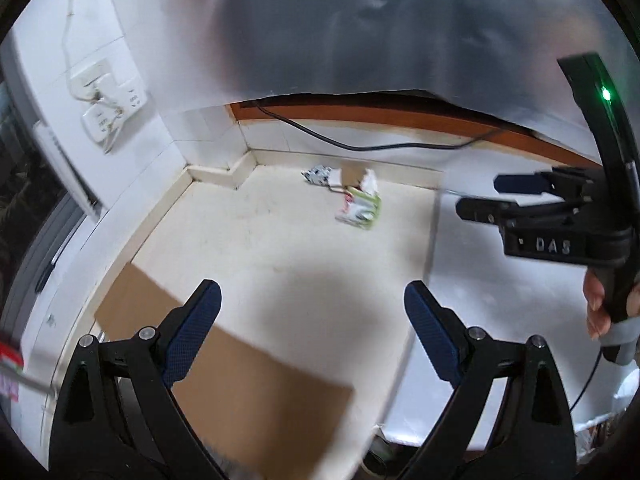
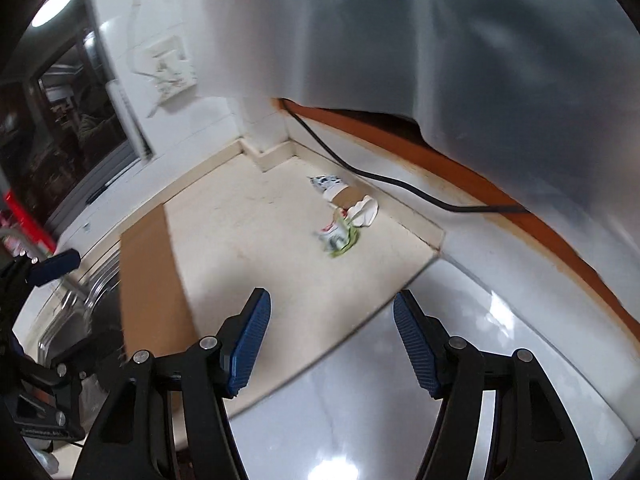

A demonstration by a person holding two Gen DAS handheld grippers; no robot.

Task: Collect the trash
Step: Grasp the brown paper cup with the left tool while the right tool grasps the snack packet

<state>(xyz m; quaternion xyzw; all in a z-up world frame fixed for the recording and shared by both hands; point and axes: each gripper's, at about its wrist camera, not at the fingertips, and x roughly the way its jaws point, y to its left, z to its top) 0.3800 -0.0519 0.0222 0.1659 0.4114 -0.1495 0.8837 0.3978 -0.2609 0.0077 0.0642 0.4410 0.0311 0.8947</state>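
Countertop (image 1: 280, 248) trash (image 1: 358, 204) lies well beyond both tools (jaws apart).

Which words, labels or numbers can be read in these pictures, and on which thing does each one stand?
"DAS": raised letters on the black body of the right gripper, seen in the left wrist view.
Green and white packet: has print, too blurred to read.
Black and white wrapper: pattern only, nothing legible.
Red label at the left edge: blurred, unreadable.
Wall sockets: no readable marking.
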